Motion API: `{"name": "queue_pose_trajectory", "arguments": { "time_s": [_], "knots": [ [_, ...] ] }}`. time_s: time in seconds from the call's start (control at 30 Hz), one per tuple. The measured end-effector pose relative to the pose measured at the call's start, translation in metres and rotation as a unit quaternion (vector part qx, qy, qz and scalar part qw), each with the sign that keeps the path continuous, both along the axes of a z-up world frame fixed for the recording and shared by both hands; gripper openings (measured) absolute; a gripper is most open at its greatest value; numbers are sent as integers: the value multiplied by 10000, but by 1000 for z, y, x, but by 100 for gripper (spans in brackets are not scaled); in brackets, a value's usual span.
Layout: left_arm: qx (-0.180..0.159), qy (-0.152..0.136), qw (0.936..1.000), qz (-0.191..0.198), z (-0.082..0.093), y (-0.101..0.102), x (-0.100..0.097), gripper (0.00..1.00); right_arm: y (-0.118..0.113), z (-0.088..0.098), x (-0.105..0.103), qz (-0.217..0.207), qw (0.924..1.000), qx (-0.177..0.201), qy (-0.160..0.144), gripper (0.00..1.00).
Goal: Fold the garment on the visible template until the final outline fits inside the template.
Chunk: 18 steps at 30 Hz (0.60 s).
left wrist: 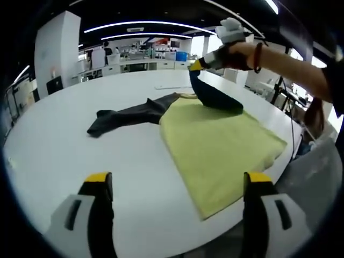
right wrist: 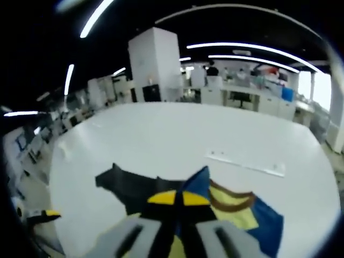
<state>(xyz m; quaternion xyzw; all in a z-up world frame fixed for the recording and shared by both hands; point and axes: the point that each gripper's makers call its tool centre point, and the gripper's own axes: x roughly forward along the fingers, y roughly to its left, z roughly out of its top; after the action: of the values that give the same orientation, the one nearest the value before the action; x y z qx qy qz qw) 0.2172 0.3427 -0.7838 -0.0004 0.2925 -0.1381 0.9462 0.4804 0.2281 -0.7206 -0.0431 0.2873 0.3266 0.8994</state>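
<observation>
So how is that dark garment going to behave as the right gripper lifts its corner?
Probably floppy: where the right gripper pinches the dark garment, the cloth hangs in a soft curve. The far sleeve lies limp on the white table, so it will likely drag rather than lift. It looks thin and light, and may slide over the yellow template.

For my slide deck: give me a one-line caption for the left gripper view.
Right gripper lifts a dark garment corner over the yellow template; left gripper open.
</observation>
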Motion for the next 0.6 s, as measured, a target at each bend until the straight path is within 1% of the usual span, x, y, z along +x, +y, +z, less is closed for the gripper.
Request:
{"name": "queue_pose_trajectory", "arguments": {
  "time_s": [0.1,0.33,0.6],
  "knots": [
    [-10,2,10000,3,0,0,0,99,8,-9,-5,40,10000,1,67,0],
    [10,-6,10000,22,0,2,0,99,22,-22,-15,152,9999,-41,29,0],
    [30,-6,10000,26,-1,2,0,99,31,-39,-25,274,9996,-116,5,0]
  ]
}}
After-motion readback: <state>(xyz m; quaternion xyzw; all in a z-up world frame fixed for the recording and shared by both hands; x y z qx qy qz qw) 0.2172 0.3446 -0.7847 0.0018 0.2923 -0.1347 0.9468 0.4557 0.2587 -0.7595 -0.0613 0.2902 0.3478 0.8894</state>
